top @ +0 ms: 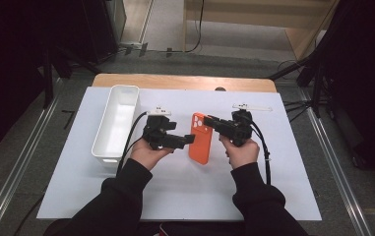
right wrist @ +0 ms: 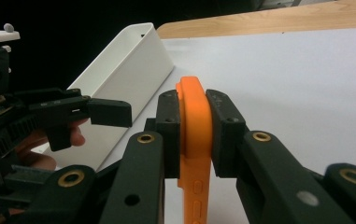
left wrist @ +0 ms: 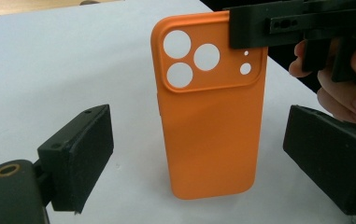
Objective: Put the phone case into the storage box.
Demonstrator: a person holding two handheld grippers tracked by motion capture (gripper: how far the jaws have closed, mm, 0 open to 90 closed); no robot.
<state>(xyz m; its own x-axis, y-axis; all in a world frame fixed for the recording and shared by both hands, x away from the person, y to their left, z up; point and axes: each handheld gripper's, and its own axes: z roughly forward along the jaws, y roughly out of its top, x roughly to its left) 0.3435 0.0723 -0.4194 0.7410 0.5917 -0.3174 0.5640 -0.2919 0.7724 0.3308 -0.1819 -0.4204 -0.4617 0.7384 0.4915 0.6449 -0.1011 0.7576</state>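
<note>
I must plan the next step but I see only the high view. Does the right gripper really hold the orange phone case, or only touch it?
Observer: The right gripper is shut on the phone case, one pad on each face of its top edge.
Operator: And the left gripper?
Observer: The left gripper is open, with a pad on either side of the case and not touching it.
Operator: Which side faces it?
Observer: The back, showing the camera cutouts.
</note>
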